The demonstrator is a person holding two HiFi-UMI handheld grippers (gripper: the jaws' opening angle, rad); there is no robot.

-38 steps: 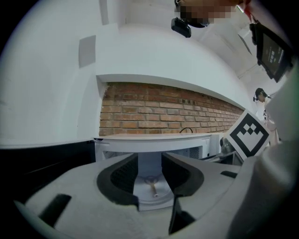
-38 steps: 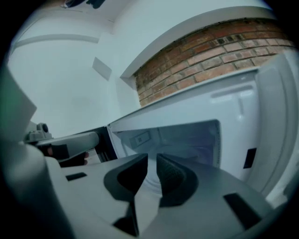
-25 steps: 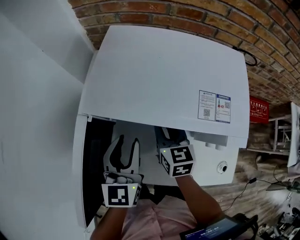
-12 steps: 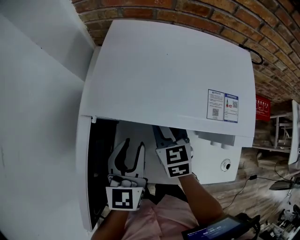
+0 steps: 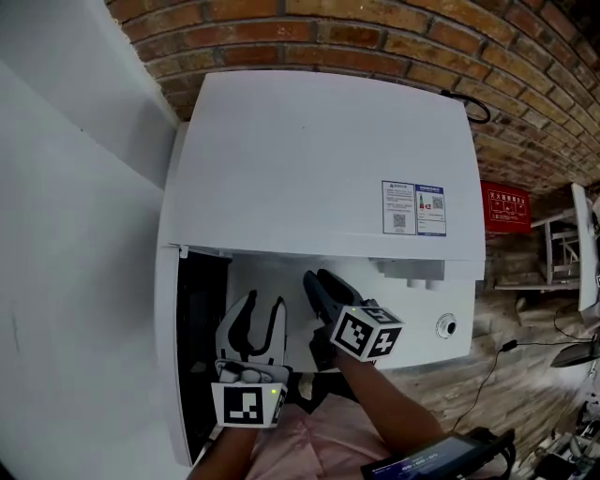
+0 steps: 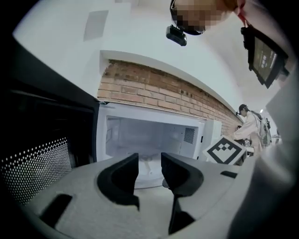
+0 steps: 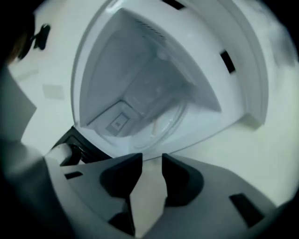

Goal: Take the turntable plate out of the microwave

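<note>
Holding our left claw (image 6: 149, 157) released and empty at the open microwave's (image 5: 319, 159) mouth, we angle the empty right claw (image 7: 152, 157), its jaws closing, toward the turntable plate (image 7: 161, 126) on the cavity floor, apparently to grip its rim.

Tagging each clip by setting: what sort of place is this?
Probably a workshop or test room rather than a home kitchen: the white microwave stands against a bare brick wall, and a red notice hangs on the brick beside it.
</note>
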